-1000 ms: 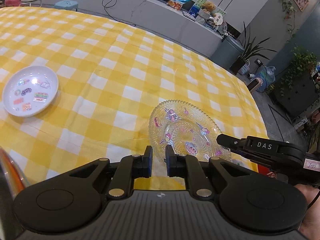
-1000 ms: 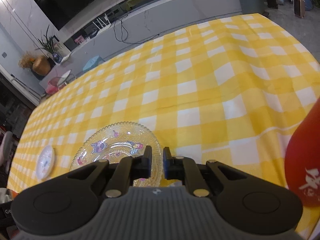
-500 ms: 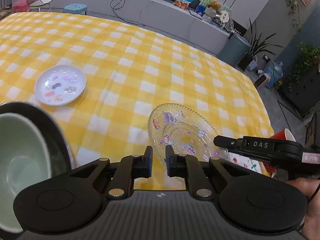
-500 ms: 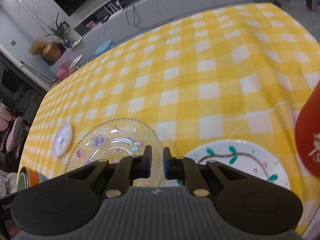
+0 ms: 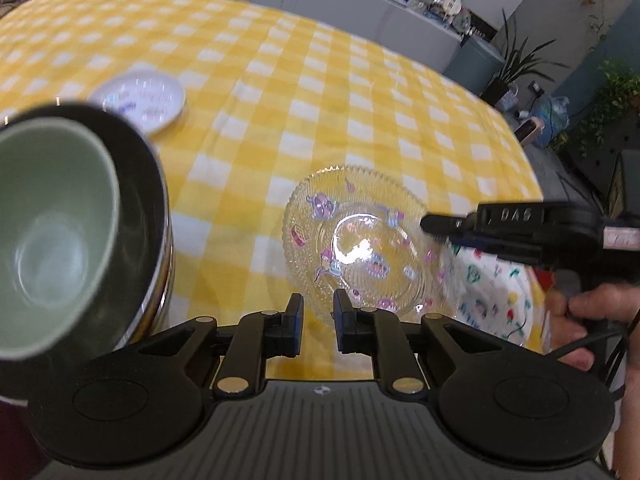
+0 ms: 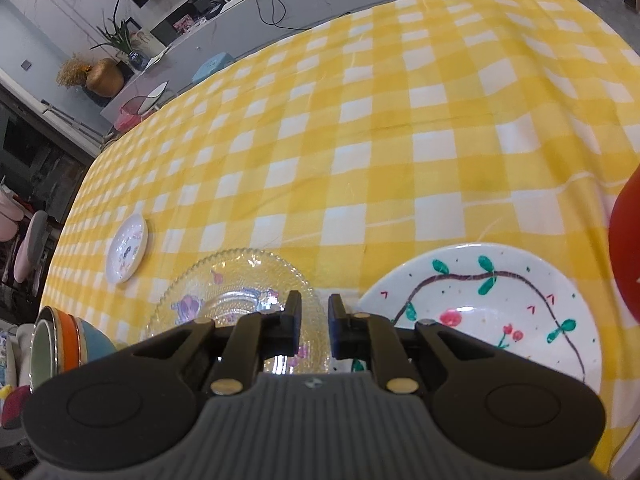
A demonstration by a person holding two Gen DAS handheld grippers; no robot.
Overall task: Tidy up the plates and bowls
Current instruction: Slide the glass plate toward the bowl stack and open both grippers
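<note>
A clear glass plate (image 5: 360,240) with cartoon stickers lies on the yellow checked cloth; it also shows in the right wrist view (image 6: 236,300). It overlaps a white painted plate (image 6: 500,308), which shows in the left wrist view (image 5: 496,292) too. My right gripper (image 6: 311,320) is shut on the glass plate's near right rim. My left gripper (image 5: 317,320) hovers just before the plate's near edge, jaws a narrow gap apart, holding nothing. A small white sticker plate (image 5: 144,100) lies far left. Nested bowls (image 5: 60,208), green inside dark, stand at near left.
A red cup (image 6: 628,248) stands at the right edge by the painted plate. The stacked bowls show orange and blue sides in the right wrist view (image 6: 68,344). The table's right edge drops off near a bin and plants (image 5: 480,64).
Both grippers pulled back toward the near edge. The glass plate came along and now overlaps the painted plate. The nested bowls and painted plate came into view.
</note>
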